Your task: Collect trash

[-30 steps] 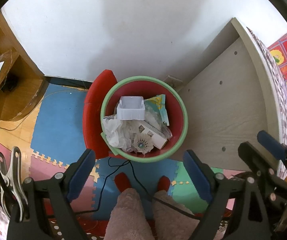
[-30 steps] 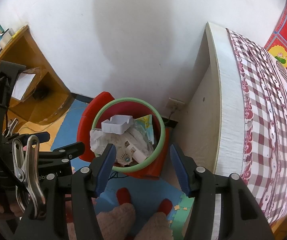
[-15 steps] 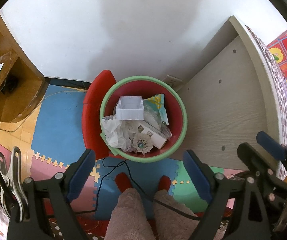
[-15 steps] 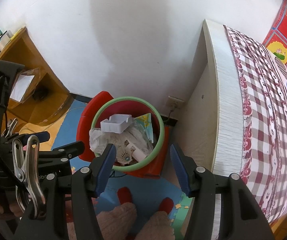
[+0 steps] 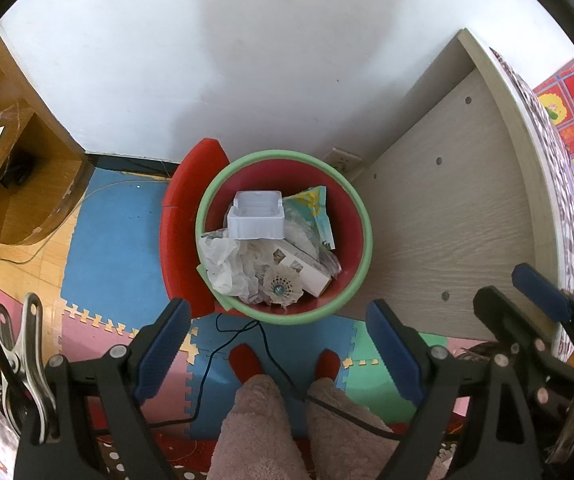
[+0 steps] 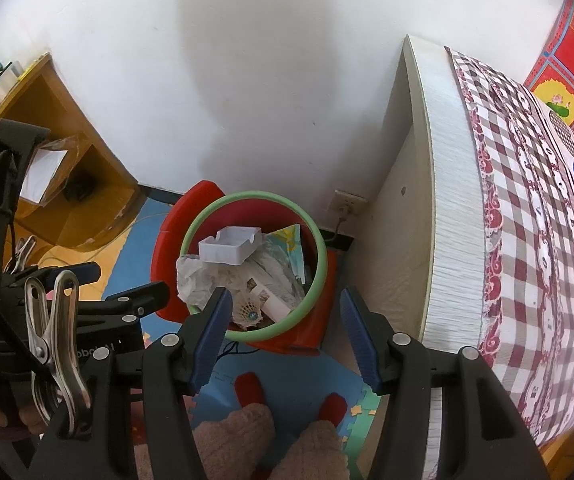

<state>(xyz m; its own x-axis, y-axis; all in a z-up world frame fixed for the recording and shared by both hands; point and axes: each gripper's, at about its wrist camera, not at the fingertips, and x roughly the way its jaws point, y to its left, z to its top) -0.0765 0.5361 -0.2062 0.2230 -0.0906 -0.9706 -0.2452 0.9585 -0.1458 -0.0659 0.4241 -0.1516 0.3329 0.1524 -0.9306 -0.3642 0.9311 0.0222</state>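
Two views. From the left wrist, the left claw (image 5: pixel 279 344) gapes wide and empty above a round red trash bin (image 5: pixel 349 216) with a green rim, heaped with crumpled paper (image 5: pixel 223 262), a white plastic tray (image 5: pixel 255 216) and a feathered shuttlecock (image 5: pixel 283 289); a black cable (image 5: pixel 231 330) crosses the foam floor mat (image 5: pixel 115 240). From the right wrist, the right claw (image 6: pixel 287 334) is likewise spread and empty above the bin's near rim; only here shows the checked bedspread (image 6: pixel 535 216).

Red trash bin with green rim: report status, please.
Left gripper open, empty. Right gripper open, empty. Red trash bin with green rim holds trash. Black cable in front.
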